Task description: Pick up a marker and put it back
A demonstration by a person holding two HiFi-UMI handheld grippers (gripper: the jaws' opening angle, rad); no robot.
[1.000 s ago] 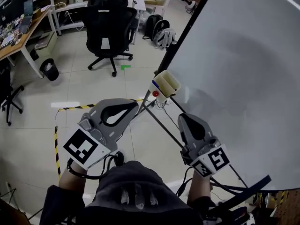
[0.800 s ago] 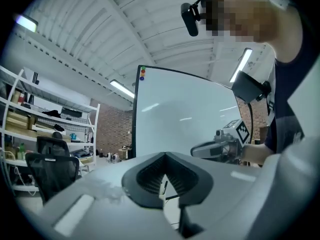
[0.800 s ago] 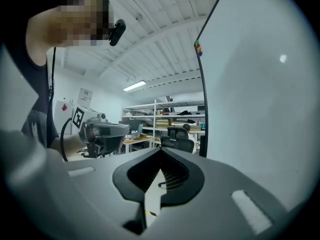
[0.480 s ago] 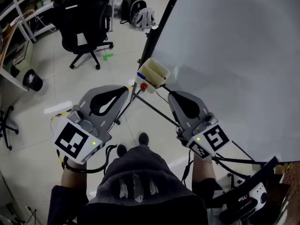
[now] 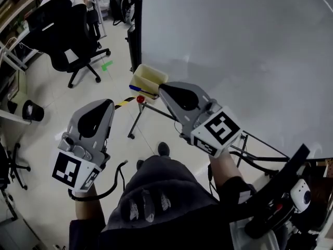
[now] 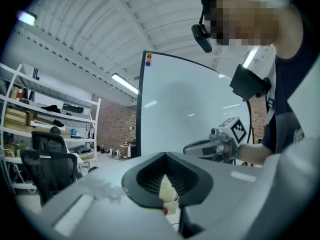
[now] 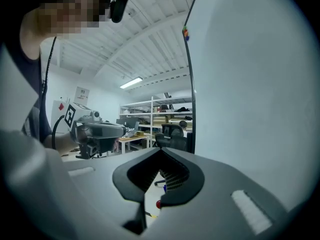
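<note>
A beige marker holder (image 5: 148, 79) hangs at the lower left corner of the whiteboard (image 5: 244, 51). A blue marker (image 5: 134, 88) lies along its near edge, and a red cap (image 5: 140, 99) shows just below it. My right gripper (image 5: 162, 87) is shut and empty, with its tip right beside the holder. My left gripper (image 5: 107, 103) is lower and to the left, also shut and empty. In the left gripper view the holder (image 6: 167, 186) shows through the closed jaw loop of that gripper (image 6: 165, 155). In the right gripper view the red cap (image 7: 158, 204) appears below that gripper's tip (image 7: 161, 150).
The whiteboard's metal stand legs (image 5: 156, 113) run under the holder. A black office chair (image 5: 62, 30) and a black bin (image 5: 30, 110) stand on the tiled floor to the left. Backpacks (image 5: 119, 1) lie by the board's far edge. Yellow-black tape (image 5: 124, 102) marks the floor.
The view has swung toward the board. My right gripper has moved forward and up to the holder. My left gripper has dropped back to the left. Both stayed shut.
</note>
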